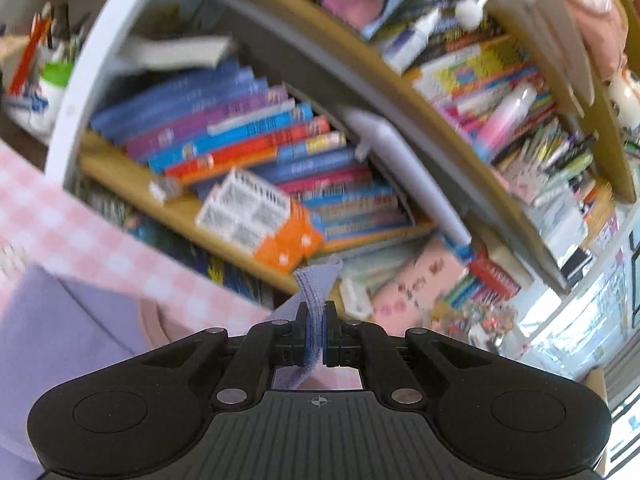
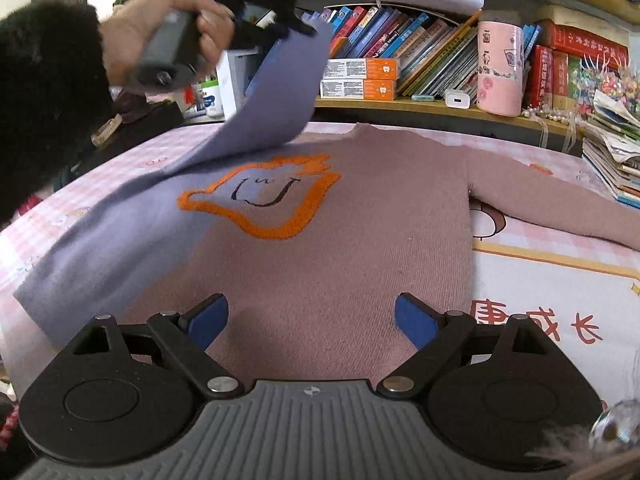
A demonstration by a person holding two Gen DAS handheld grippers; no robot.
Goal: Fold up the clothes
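Wooden bookshelf [image 2: 400, 106] runs across top of right wrist frame, crammed with kids' books [image 2: 404, 46] leaning every which way. Pink patterned cylinder [image 2: 499, 68] upper right, white charger plug [image 2: 457, 99] just beside it on shelf edge. Two orange-and-white boxes [image 2: 360, 78] stacked at shelf centre. Messy paper stack [image 2: 612, 160] at far right edge. Pink checked bedsheet [image 2: 540, 280] with cartoon print and red characters fills lower right. Left wrist view: same shelf tilted, blurry; bright daylight lower right.
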